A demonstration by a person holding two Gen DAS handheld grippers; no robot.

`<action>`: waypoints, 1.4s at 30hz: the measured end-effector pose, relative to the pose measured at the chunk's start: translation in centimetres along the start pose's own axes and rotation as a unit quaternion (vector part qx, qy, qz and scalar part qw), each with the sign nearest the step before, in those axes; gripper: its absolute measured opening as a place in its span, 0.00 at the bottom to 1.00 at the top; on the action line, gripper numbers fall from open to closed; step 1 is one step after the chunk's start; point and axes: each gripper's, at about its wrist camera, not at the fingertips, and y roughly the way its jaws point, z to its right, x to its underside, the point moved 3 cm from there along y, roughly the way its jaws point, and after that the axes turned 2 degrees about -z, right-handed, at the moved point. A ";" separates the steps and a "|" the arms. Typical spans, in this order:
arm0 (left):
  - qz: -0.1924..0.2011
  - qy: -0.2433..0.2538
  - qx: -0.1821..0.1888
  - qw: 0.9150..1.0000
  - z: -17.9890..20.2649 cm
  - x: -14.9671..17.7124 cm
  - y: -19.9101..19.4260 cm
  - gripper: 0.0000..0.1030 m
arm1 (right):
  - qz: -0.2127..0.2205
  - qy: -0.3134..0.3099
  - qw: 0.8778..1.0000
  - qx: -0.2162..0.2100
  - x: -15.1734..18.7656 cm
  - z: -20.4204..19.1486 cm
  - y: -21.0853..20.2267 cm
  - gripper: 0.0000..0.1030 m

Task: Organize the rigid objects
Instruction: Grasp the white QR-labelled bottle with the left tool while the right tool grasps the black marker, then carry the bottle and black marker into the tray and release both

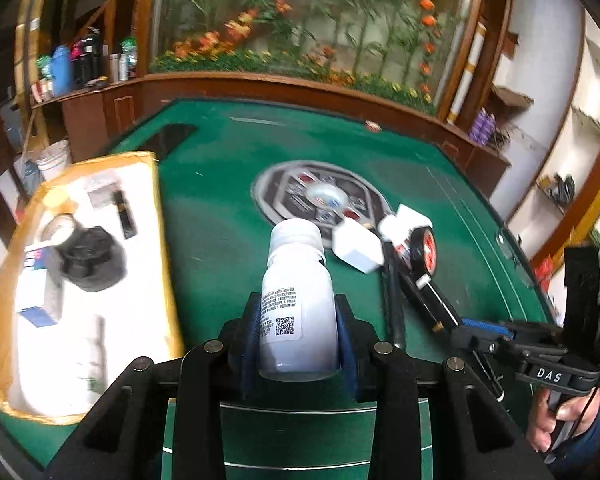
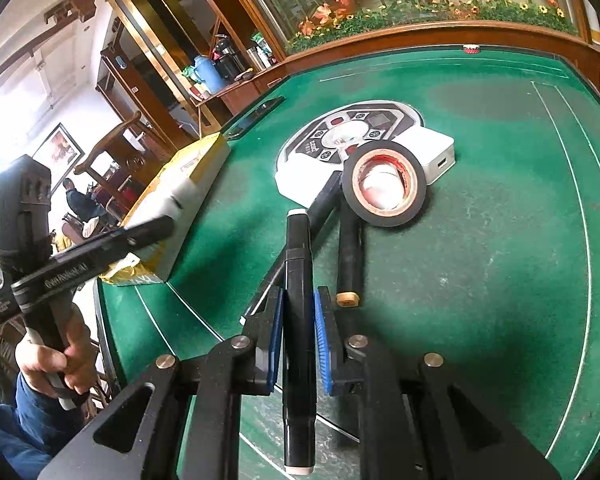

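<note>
My left gripper [image 1: 298,312] is shut on a white bottle [image 1: 296,280] with a printed label, held above the green table [image 1: 220,240]. To its left lies an open box [image 1: 162,264] with yellow taped edges and a white lining. It holds a black jar [image 1: 92,260], a tape roll [image 1: 60,228], a blue-and-white carton [image 1: 36,292] and other small items. My right gripper [image 2: 298,308] is shut on a black marker [image 2: 298,264] with white ends. On the table ahead lie another black marker [image 2: 350,256], a black tape roll [image 2: 384,190] and a white block [image 2: 436,156].
A round control panel [image 2: 356,128] is set into the middle of the table. The left gripper [image 2: 152,230] shows in the right wrist view in front of the box [image 2: 188,184], with a hand on its handle. A wooden counter and a flower display stand behind the table.
</note>
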 end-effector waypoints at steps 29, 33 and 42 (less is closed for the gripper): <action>-0.013 -0.146 -0.099 0.984 -18.7 -4.9 3.4 0.36 | -0.087 -0.013 0.995 -0.039 -14.6 -18.5 17.6 0.14; -0.016 -0.156 -0.100 0.983 -19.6 -5.0 4.0 0.36 | -0.098 0.006 0.995 -0.016 -16.1 -18.4 21.0 0.14; -0.028 -0.156 -0.090 0.983 -19.7 -5.1 5.2 0.36 | -0.103 0.006 0.994 0.026 -16.9 -18.6 24.5 0.14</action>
